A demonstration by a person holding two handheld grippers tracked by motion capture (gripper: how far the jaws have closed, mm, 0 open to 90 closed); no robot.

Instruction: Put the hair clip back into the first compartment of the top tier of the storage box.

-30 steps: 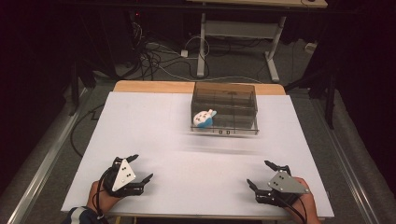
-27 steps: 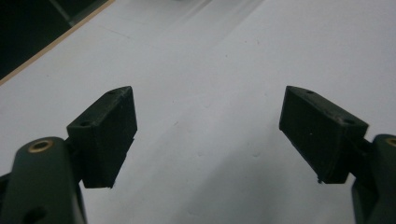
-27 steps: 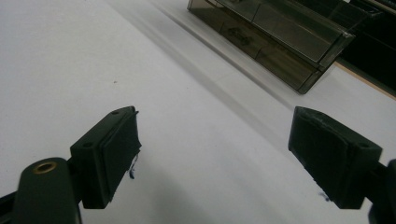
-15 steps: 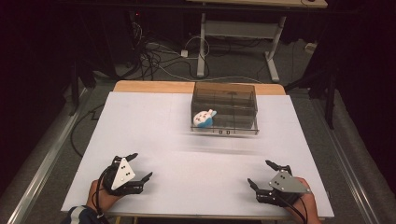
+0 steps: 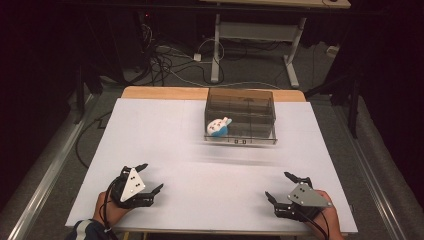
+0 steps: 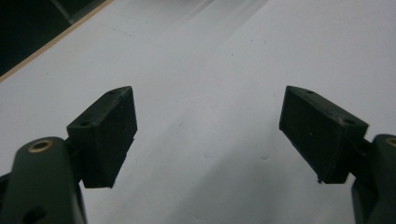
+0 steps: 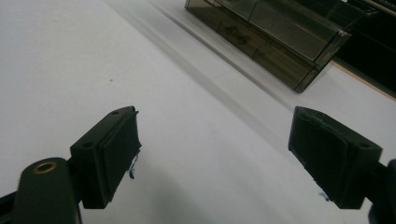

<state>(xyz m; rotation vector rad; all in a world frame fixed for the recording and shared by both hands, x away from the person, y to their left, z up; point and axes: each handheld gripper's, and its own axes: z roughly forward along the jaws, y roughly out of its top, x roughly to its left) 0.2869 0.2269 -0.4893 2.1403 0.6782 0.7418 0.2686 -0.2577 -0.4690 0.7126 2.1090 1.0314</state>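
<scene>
White counter [image 5: 165, 135] lies bare before me; both tools, left [image 5: 146, 179] and right [image 5: 285, 188], rest released at its near edge. Toy [image 5: 217, 127] sits inside the box [image 5: 250, 134], well apart. I judge reaching comes next.

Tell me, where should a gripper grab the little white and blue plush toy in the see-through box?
Probably from above, on its round white body. The plush toy lies in the front left compartment of the clear box, and the walls block any sideways approach, while the top looks open. Its soft middle should squeeze easily; the small ears look too thin. Both the left gripper and right gripper are open near the table's front edge.
</scene>
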